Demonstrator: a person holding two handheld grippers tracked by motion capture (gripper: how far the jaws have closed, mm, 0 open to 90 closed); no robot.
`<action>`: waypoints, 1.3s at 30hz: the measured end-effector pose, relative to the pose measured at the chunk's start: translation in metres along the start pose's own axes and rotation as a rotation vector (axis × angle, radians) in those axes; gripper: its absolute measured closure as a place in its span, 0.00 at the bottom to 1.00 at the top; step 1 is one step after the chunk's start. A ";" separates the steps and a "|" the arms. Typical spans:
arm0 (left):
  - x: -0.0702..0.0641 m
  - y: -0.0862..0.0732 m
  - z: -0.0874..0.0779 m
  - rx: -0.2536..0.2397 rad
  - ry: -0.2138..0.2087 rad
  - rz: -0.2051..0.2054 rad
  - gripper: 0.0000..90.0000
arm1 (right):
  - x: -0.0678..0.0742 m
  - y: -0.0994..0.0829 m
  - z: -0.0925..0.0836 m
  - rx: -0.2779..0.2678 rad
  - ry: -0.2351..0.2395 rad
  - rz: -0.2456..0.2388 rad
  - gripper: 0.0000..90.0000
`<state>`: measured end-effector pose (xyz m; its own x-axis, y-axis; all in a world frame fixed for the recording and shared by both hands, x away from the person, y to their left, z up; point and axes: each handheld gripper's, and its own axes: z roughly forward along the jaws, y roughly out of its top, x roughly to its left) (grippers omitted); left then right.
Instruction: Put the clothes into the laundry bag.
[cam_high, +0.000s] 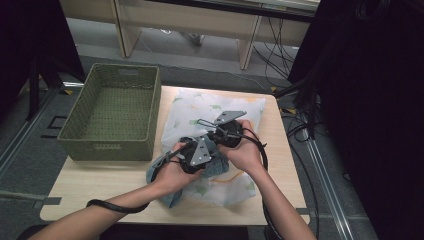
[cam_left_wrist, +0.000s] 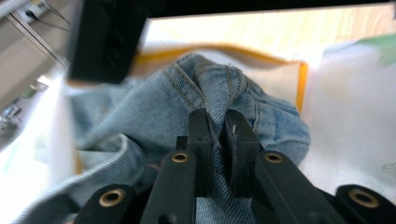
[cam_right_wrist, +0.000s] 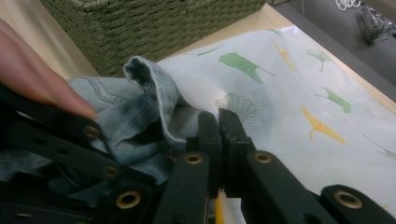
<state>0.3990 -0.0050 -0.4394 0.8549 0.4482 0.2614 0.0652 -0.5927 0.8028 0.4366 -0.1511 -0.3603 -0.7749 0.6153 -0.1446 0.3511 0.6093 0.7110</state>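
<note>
We see the denim garment (cam_high: 167, 172) bunched on the printed white cloth (cam_high: 210, 107), its long axis running from the near left toward both sets of jaws. Both forearms converge over the wooden surface (cam_high: 280, 145). The left gripper (cam_left_wrist: 218, 135) pinches a denim fold between nearly closed jaws. The right gripper (cam_right_wrist: 218, 128) has its jaws pressed together at the denim's edge; we cannot tell what they hold. A green woven basket (cam_high: 112, 107) stands left of both.

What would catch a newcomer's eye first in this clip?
Probably the two grippers meeting mid-table: the left gripper pinches a bunched fold of blue denim garment, and the right gripper is closed at the denim's edge, over a white leaf-print cloth. Left of them sits an empty green woven basket.
</note>
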 end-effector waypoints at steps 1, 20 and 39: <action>0.000 -0.003 0.005 0.006 -0.009 -0.004 0.89 | -0.001 0.000 0.001 0.003 0.007 0.000 1.00; 0.010 -0.007 -0.030 -0.080 0.008 -0.022 0.41 | -0.012 -0.017 0.010 0.038 0.003 0.040 1.00; 0.059 -0.083 -0.037 0.217 0.012 -0.308 0.49 | -0.007 -0.014 0.014 0.048 -0.002 0.027 1.00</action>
<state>0.4249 0.0948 -0.4706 0.7724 0.6343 0.0329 0.4269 -0.5568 0.7125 0.4437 -0.1571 -0.3789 -0.7641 0.6324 -0.1272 0.3964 0.6159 0.6808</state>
